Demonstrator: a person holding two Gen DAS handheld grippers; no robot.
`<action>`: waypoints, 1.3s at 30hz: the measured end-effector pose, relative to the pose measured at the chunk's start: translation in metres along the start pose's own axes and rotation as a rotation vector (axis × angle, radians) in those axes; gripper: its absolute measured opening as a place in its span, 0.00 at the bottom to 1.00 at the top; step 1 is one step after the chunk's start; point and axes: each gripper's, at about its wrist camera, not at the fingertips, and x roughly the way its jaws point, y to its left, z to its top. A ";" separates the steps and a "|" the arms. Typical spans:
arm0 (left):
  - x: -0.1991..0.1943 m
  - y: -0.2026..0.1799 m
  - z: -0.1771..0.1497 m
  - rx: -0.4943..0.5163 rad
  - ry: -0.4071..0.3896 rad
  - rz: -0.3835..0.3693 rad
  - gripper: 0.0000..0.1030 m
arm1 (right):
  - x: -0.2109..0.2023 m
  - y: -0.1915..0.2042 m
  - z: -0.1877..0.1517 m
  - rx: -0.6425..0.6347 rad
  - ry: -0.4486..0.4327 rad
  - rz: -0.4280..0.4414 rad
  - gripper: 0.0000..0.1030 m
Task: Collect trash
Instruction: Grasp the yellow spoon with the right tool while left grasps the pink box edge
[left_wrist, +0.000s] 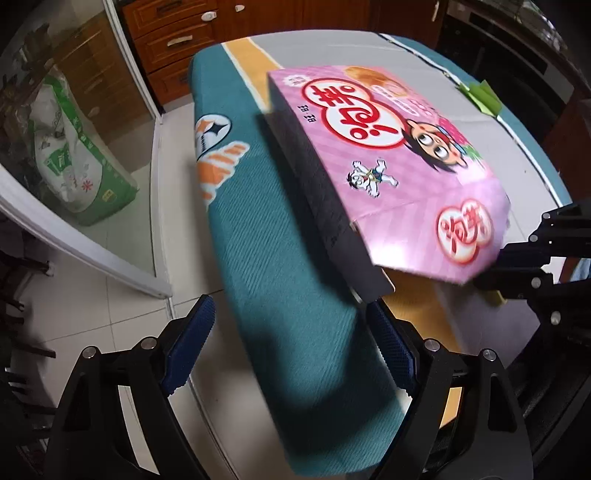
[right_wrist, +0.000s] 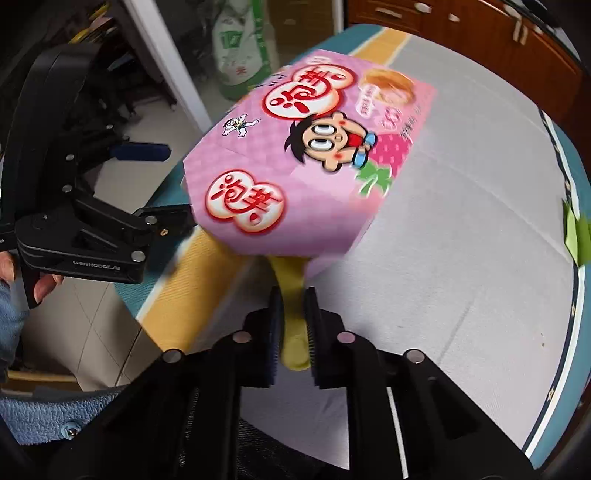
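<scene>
Right tongs (right_wrist: 291, 325) clamped on yellow flap (right_wrist: 291, 295) under pink snack box (right_wrist: 295, 166); left tongs (left_wrist: 288, 347) apart, empty, lower frame, over counter (left_wrist: 280, 258).

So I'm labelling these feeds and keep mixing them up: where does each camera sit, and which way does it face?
Left wrist: sits on the left gripper, looking steeply down at the table's teal edge and the pink box; its open jaws show.
Right wrist: sits on the right gripper, facing down over the table; its jaws are shut on the box's yellow flap, with a hand at the left.
Shared: the pink box, the table, the green-and-white sack, and each other's gripper.
</scene>
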 end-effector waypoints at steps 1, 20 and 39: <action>0.001 -0.002 0.003 0.003 -0.007 -0.003 0.82 | -0.001 -0.009 0.000 0.027 -0.002 0.002 0.11; 0.008 -0.070 0.043 -0.069 -0.106 -0.123 0.82 | -0.019 -0.112 -0.023 0.306 -0.058 0.078 0.11; 0.034 -0.082 0.072 -0.173 -0.144 -0.033 0.82 | -0.025 -0.119 -0.028 0.330 -0.080 0.067 0.11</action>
